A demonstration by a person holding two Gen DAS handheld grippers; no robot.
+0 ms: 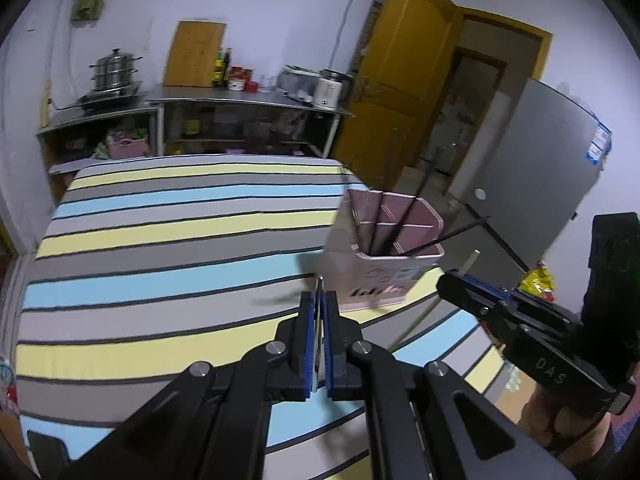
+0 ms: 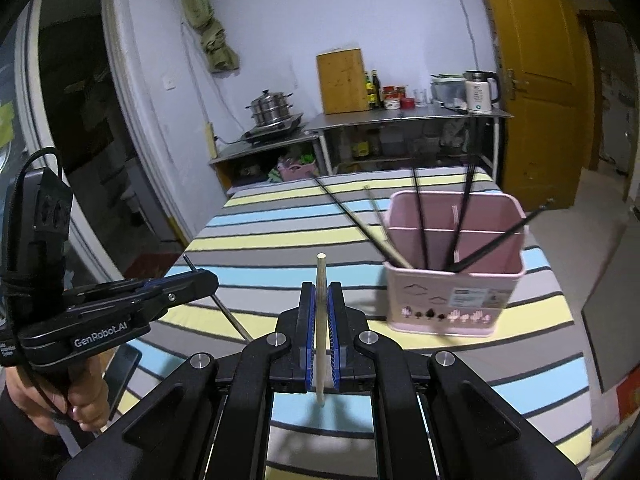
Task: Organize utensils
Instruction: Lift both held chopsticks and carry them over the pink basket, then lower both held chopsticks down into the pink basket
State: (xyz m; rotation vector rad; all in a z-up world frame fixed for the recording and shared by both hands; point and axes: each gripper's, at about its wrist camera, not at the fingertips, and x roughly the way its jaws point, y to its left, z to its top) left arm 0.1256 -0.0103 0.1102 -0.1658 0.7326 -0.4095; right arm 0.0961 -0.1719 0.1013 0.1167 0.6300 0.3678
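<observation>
A pink utensil holder (image 2: 454,272) with several compartments stands on the striped table and holds several black chopsticks (image 2: 420,220). It also shows in the left wrist view (image 1: 384,252). My right gripper (image 2: 320,300) is shut on a light wooden chopstick (image 2: 321,320), held upright, left of the holder. My left gripper (image 1: 319,308) is shut on a thin metal-tipped chopstick (image 1: 319,320), just left of the holder. In the right wrist view the left gripper (image 2: 200,276) holds that dark chopstick (image 2: 232,316) low over the table.
The striped tablecloth (image 1: 160,240) covers the table. A steel counter (image 2: 400,118) behind it carries a steamer pot (image 2: 270,110), bottles, a cutting board and a kettle. A yellow door (image 2: 536,80) stands at the right. A grey fridge (image 1: 532,160) stands beyond the table's right edge.
</observation>
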